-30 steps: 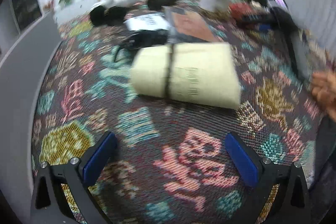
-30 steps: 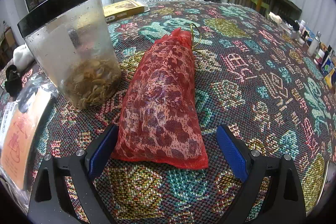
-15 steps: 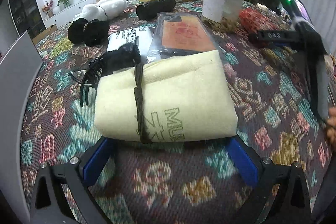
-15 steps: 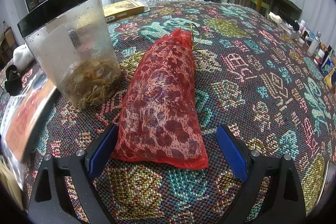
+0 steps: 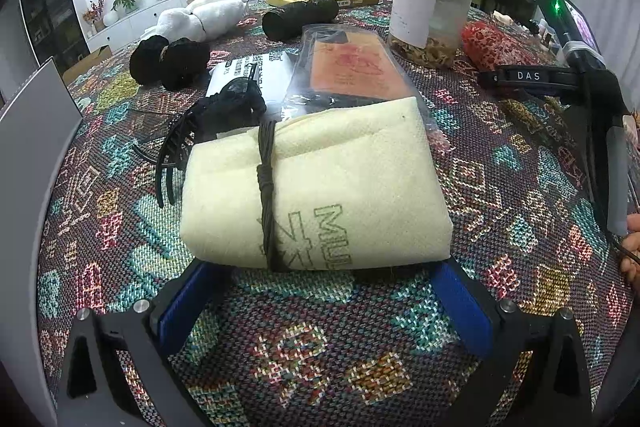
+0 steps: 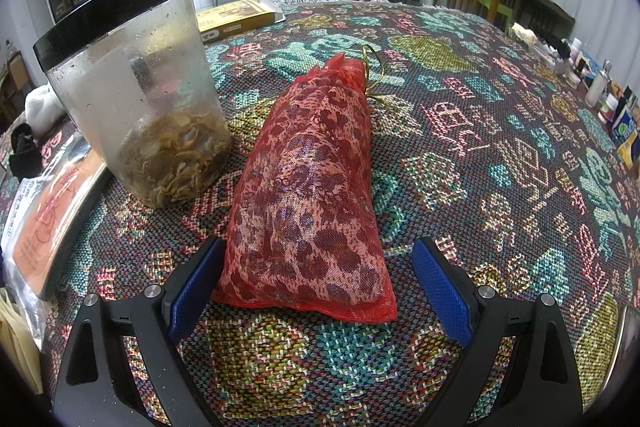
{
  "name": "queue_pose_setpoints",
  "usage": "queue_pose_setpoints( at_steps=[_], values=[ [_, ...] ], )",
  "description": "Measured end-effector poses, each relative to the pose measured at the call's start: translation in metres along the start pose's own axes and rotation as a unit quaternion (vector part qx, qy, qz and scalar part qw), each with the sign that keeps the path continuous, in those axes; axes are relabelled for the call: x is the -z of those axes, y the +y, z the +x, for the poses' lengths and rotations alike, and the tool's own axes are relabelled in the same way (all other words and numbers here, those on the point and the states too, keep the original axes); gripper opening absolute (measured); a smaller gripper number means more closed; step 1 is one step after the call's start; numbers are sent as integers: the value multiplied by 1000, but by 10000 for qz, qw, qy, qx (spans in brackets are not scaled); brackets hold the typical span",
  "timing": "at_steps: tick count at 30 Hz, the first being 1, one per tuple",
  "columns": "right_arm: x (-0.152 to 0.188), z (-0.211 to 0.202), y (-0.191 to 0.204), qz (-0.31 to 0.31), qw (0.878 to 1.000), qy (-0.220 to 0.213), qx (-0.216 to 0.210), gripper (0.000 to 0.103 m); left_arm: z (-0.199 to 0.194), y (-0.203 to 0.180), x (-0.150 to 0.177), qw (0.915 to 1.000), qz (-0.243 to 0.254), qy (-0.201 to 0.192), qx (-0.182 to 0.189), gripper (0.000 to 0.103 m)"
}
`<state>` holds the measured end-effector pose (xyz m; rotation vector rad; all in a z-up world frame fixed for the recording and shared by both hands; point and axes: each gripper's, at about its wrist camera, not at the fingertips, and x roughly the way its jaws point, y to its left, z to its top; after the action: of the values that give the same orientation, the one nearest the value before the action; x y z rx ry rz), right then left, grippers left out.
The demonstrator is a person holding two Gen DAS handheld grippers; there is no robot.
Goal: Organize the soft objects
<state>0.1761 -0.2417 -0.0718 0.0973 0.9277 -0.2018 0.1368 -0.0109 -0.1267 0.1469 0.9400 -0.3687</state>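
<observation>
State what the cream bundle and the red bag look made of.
Cream bundle: soft matte cloth, likely a non-woven or woven fabric pouch; dimpled texture, printed green letters, dark cord tied round it. Red bag: sheer synthetic mesh, slightly shiny; dark lumps show through, contents unclear.

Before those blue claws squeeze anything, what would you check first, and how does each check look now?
1. Left gripper open: ok.
2. Cream bundle between its fingers: ok, near edge only.
3. Black hair clip clear of the bundle: not ok, it touches the far left corner.
4. Right gripper open: ok.
5. Red mesh bag centred in it: not ok, nearer the left finger.
6. Plastic jar clear of the bag: ok, gap visible.
</observation>
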Motion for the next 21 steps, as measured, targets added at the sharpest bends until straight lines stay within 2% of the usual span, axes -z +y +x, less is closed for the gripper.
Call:
queue_pose_setpoints(
  at_steps=[21],
  values=[
    [0, 1, 1, 0, 10000, -1, 0, 95, 0, 1, 1, 10000, 4, -4, 2, 103]
  ],
)
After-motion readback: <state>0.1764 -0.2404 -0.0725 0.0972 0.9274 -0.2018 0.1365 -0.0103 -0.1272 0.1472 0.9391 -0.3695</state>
